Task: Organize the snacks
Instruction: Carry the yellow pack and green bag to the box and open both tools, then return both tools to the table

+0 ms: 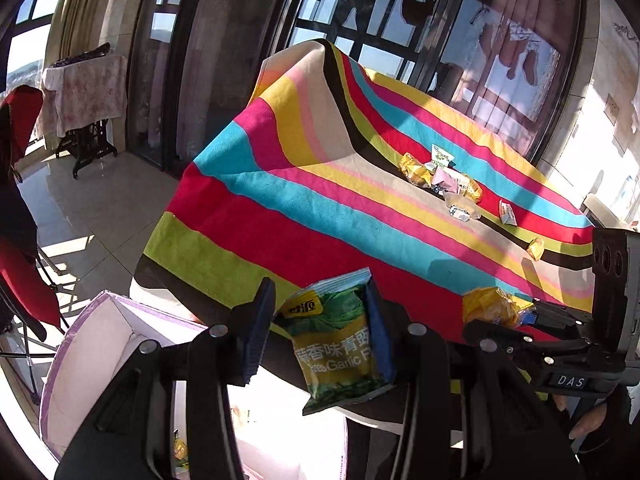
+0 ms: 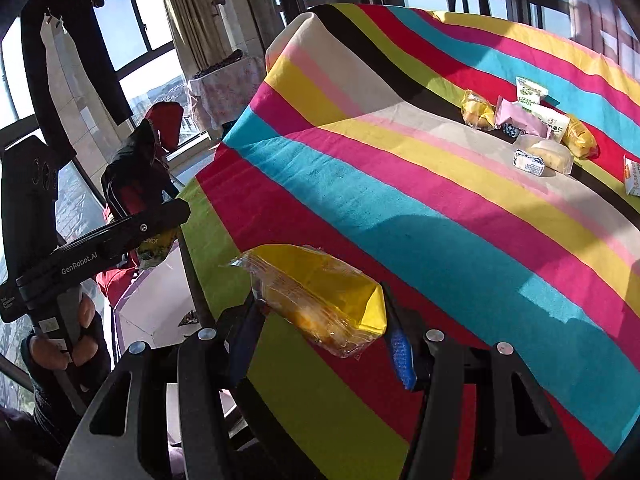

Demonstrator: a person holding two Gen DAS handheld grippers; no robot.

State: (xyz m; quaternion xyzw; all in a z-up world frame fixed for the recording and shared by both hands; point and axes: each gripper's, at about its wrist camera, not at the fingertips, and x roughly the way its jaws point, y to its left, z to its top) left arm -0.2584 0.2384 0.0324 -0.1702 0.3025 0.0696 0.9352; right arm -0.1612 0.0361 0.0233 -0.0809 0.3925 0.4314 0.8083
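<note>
My left gripper (image 1: 320, 320) is shut on a green garlic-pea packet (image 1: 338, 344), held over the near table edge above a white box with a lilac rim (image 1: 116, 320). My right gripper (image 2: 324, 332) is shut on a yellow wrapped cake (image 2: 320, 296) above the striped tablecloth (image 2: 400, 200). In the left wrist view the right gripper (image 1: 504, 320) shows at the right with the yellow cake (image 1: 486, 306). The right wrist view has the left gripper (image 2: 172, 220) at the left, the green packet (image 2: 154, 250) hanging under it above the box (image 2: 148, 300).
Several more snacks lie in a pile (image 1: 440, 176) far across the table, also the snack pile (image 2: 532, 128). A red and black jacket (image 2: 140, 160) hangs on a chair beyond the box. A small cloth-covered stand (image 1: 84, 96) is by the windows.
</note>
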